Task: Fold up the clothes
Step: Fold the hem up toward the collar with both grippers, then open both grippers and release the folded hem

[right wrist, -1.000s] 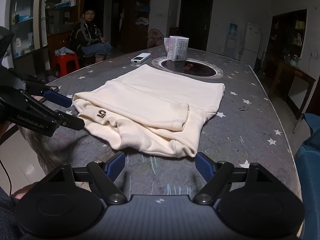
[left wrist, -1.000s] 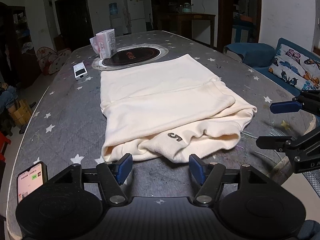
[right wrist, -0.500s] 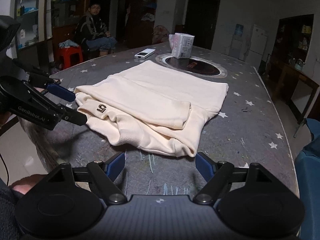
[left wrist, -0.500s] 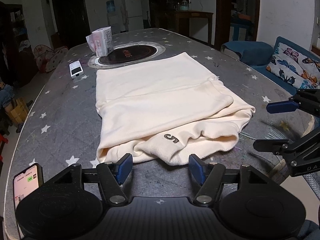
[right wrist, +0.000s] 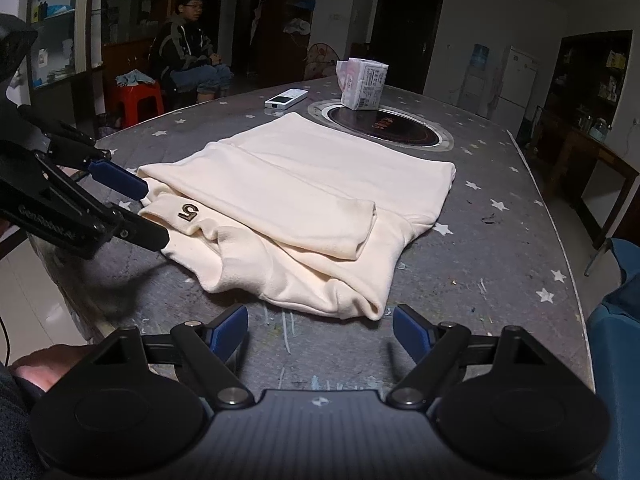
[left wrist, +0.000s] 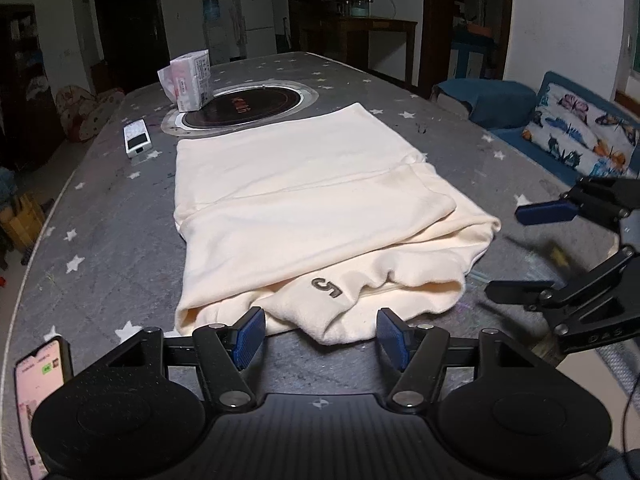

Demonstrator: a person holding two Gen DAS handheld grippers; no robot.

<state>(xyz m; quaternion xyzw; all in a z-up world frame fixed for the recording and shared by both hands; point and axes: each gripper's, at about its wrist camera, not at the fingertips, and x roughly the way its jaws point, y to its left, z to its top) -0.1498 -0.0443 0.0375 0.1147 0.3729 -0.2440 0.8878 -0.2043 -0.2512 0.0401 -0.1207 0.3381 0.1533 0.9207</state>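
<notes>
Both the left gripper point(left wrist: 320, 334) and right gripper point(right wrist: 320, 330) gape empty (jaws apart) before the cream garment point(left wrist: 304, 216).

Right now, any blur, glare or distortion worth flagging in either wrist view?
Left wrist view: fisheye bends the table edge, corners vignetted, right gripper slightly motion-smeared, cream garment sharp. Right wrist view: same bowing, dim background, soft shadow under the left gripper.

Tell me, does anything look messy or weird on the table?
A little. The cream folded sweatshirt is bunched and rumpled along its near edge, by the "5" label, not flat. A white packet sits partly on the round black cooktop.
</notes>
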